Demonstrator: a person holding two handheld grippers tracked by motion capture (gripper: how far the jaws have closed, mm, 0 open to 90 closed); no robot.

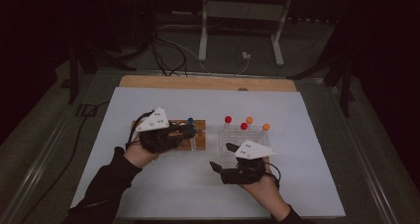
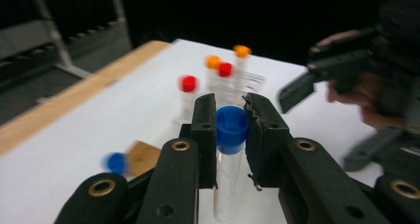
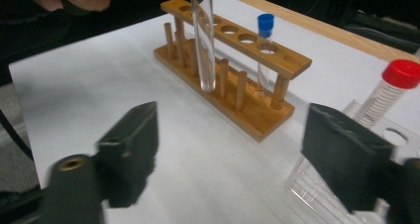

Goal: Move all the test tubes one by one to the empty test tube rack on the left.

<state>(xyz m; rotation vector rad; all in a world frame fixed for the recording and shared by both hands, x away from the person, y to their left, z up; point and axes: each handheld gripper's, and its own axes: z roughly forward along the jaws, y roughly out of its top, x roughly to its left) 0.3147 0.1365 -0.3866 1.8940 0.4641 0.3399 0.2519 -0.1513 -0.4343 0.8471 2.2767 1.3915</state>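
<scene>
My left gripper (image 2: 231,109) is shut on the blue cap of a clear test tube (image 2: 226,184), which hangs down between the jaws. In the high view the left gripper (image 1: 189,131) is over the wooden tube rack (image 1: 198,143). The held tube (image 3: 203,40) hangs just in front of the rack (image 3: 247,102), its round bottom above the table. A second blue-capped tube (image 3: 264,45) stands in a hole of the rack. My right gripper (image 3: 230,159) is open with nothing between its jaws. It sits near the front (image 1: 221,156), beside a clear plastic rack (image 1: 233,140).
The clear rack holds red-capped (image 1: 228,120) and orange-capped tubes (image 1: 266,127); one red-capped tube (image 3: 391,87) is close to my right jaw. A white sheet (image 1: 297,184) covers the table, with a wooden edge (image 1: 208,82) at the far side. Table legs and cables lie beyond.
</scene>
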